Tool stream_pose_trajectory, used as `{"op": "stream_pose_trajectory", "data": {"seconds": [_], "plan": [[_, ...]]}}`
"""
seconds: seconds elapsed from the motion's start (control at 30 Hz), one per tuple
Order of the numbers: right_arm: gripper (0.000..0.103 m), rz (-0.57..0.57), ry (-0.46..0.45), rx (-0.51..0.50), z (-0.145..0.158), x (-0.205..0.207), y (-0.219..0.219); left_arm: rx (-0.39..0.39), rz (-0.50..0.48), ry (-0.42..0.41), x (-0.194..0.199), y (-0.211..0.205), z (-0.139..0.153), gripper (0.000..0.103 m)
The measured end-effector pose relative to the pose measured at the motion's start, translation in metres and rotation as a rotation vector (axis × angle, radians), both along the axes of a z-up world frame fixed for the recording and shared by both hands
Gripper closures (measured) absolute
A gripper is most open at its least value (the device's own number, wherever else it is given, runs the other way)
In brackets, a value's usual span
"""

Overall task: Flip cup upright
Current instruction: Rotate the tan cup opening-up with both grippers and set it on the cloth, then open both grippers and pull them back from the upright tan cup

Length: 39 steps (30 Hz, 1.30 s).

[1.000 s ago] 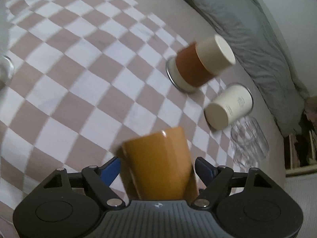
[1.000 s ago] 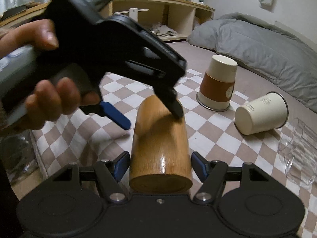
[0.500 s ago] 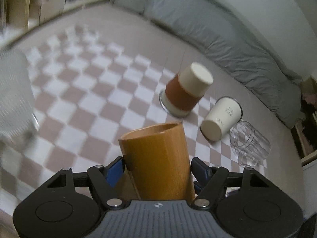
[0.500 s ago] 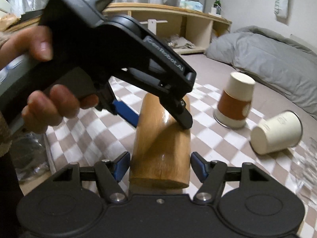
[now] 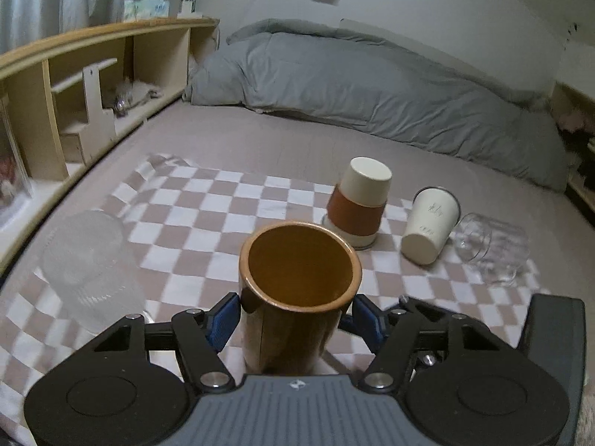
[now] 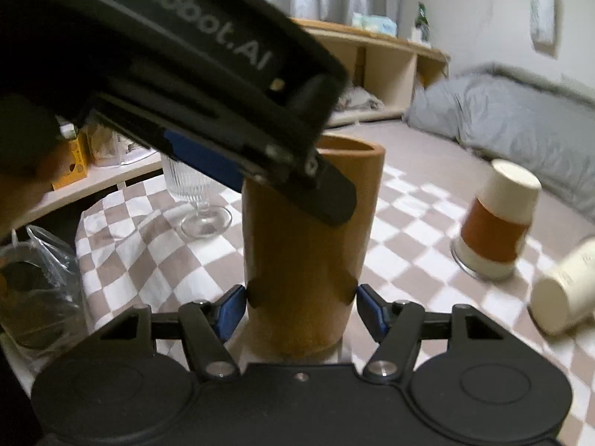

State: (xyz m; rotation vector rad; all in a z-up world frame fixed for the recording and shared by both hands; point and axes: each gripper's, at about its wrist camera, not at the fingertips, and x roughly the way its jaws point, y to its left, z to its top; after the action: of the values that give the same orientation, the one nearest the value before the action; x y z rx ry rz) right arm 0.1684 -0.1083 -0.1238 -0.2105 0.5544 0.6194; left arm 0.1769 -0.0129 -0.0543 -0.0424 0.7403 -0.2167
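Observation:
A tall orange-brown wooden cup (image 5: pixel 297 297) stands nearly upright with its open mouth up, held between both grippers. My left gripper (image 5: pixel 293 316) is shut on the cup near its upper part. My right gripper (image 6: pixel 301 304) is shut on the cup's (image 6: pixel 308 245) lower part. In the right wrist view the left gripper's body (image 6: pixel 208 111) crosses in front of the cup from the upper left. The cup's base is hidden behind the gripper bodies.
On the checkered cloth (image 5: pixel 208 219) an upside-down paper cup with a brown sleeve (image 5: pixel 359 206), a white cup on its side (image 5: pixel 429 228) and a clear glass on its side (image 5: pixel 491 247) lie at right. A ribbed stemmed glass (image 5: pixel 89 264) stands left. Wooden shelf (image 5: pixel 93 85) and grey duvet (image 5: pixel 372 81) behind.
The wooden cup has been turned from lying on its side to mouth-up, with both grippers rotating together. Both stay shut on it.

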Motion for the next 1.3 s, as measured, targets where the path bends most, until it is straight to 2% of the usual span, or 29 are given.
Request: {"op": "stream_pose_trajectory", "data": {"seconds": [0.17,0.4,0.67,0.73,0.8,0.97,1.07,1.3], "plan": [[0.037,0.035,-0.097,-0.018,-0.01,0.004,0.021,0.025,0.033,-0.002,0.0,0.012,-0.001,0.036],[0.037,0.064,-0.117,-0.005,-0.017,0.018,0.045,0.06,0.071,0.007,0.005,0.024,-0.005,0.036],[0.037,0.057,-0.115,0.002,-0.026,0.026,0.059,-0.031,0.115,0.054,0.013,0.038,-0.008,0.034],[0.037,0.043,-0.094,0.02,-0.026,0.03,0.058,-0.034,0.119,0.057,0.012,0.038,-0.008,0.028],[0.036,0.034,-0.076,0.041,-0.024,0.032,0.057,-0.034,0.129,0.049,0.01,0.037,-0.006,0.023],[0.021,0.051,-0.077,0.056,-0.018,0.023,0.051,-0.029,0.129,0.036,0.002,0.039,0.0,0.019],[0.019,0.039,-0.067,0.052,-0.013,0.015,0.044,-0.016,0.125,0.01,-0.006,0.039,0.006,0.018],[0.013,-0.112,-0.06,0.059,0.012,-0.01,0.01,0.065,0.119,-0.102,-0.043,0.04,0.024,0.009]]}}
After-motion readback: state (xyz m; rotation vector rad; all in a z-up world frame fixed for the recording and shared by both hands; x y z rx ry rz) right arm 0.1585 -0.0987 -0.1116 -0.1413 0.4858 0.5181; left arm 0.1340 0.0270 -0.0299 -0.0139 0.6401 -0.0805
